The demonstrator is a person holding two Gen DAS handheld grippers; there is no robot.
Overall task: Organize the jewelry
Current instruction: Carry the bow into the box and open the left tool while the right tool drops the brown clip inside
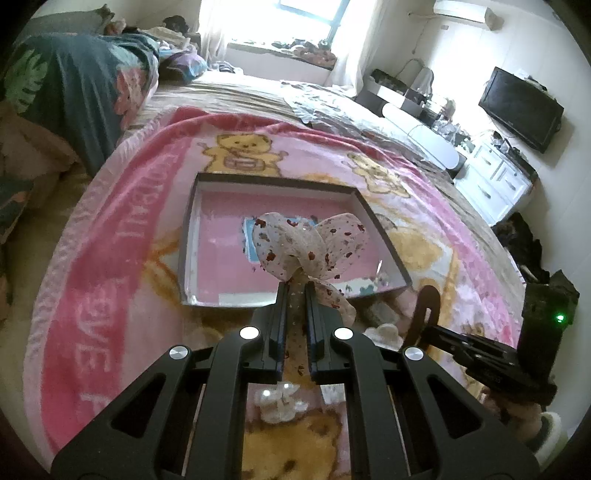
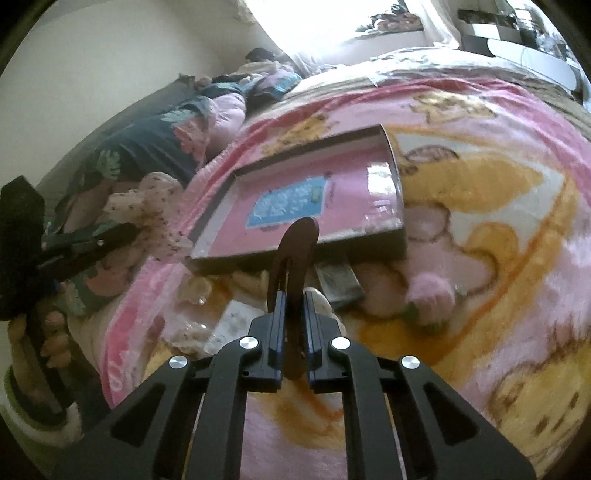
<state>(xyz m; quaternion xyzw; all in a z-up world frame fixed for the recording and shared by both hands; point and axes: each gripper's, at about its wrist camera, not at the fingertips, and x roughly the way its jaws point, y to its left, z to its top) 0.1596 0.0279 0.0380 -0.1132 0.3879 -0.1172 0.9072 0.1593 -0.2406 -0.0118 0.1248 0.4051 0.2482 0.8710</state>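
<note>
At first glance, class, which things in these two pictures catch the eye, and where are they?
The left gripper pinches a spotted fabric bow above the shallow pink-lined box on the teddy-bear blanket. The right gripper holds a dark brown hair clip upright before that box.

The left wrist view sits just behind the left gripper (image 1: pixel 295 286), looking forward and down along its fingers across the bed (image 1: pixel 258 92) toward the window (image 1: pixel 310 14) and the far wall, close above the pink blanket (image 1: pixel 129 221). The right wrist view rides behind the right gripper (image 2: pixel 293 295), tilted, low over the same blanket (image 2: pixel 480 258), facing the window from further right. Both views share the shallow box (image 1: pixel 384 236) (image 2: pixel 397 184) lying ahead of them, and each catches the other gripper at its edge: the right one at lower right (image 1: pixel 436 328), the left one at mid left (image 2: pixel 125 230)
</note>
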